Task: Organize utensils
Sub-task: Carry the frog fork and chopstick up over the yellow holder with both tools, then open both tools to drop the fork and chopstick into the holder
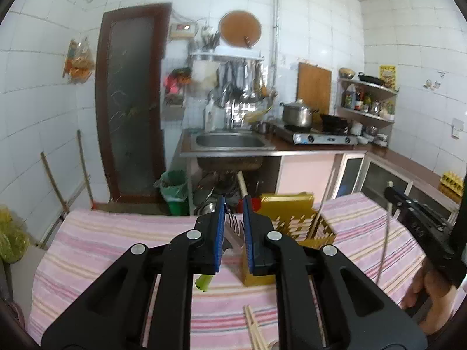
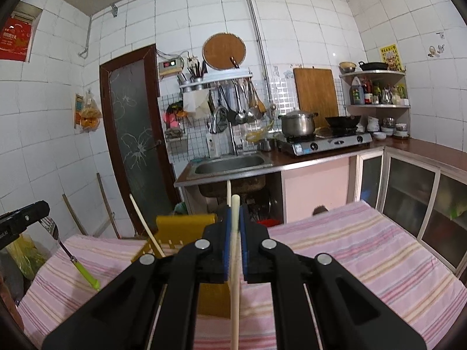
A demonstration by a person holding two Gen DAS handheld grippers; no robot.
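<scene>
- Fork first: a steel fork with a lime-green plastic handle [image 2: 73,250] is pinched at its tines by the left gripper [image 1: 233,218], blue pads clenched on the metal, handle hanging down toward the cloth.
- From the left wrist view, the tines poke up between those pads and the green handle tip shows just below the fingers.
- Over to the right gripper [image 2: 235,227]: jaws clamped tight on a pale, cream-coloured chopstick [image 2: 235,277], which runs up through the blue pads, its tip standing above the fingertips.
- From the left side, that same chopstick shows as a thin line hanging below the black gripper body, with a hand [image 1: 432,291] wrapped round the grip.
- Between the two tools sits a yellow slatted plastic utensil holder [image 1: 294,221], on the cloth, with one pale chopstick [image 2: 146,224] already leaning out of it.
- A pair of wooden chopsticks [image 1: 254,329] lies flat on the cloth near the bottom edge of the left view, well apart from the holder.
- Everything rests on a table under a pink striped cloth [image 2: 364,248].
- Beyond that, a steel sink [image 2: 230,164], a gas stove [image 2: 327,143] carrying a lidded steel pot [image 2: 297,122] and a black wok [image 2: 341,121], and ladles hanging on the tiled wall.
</scene>
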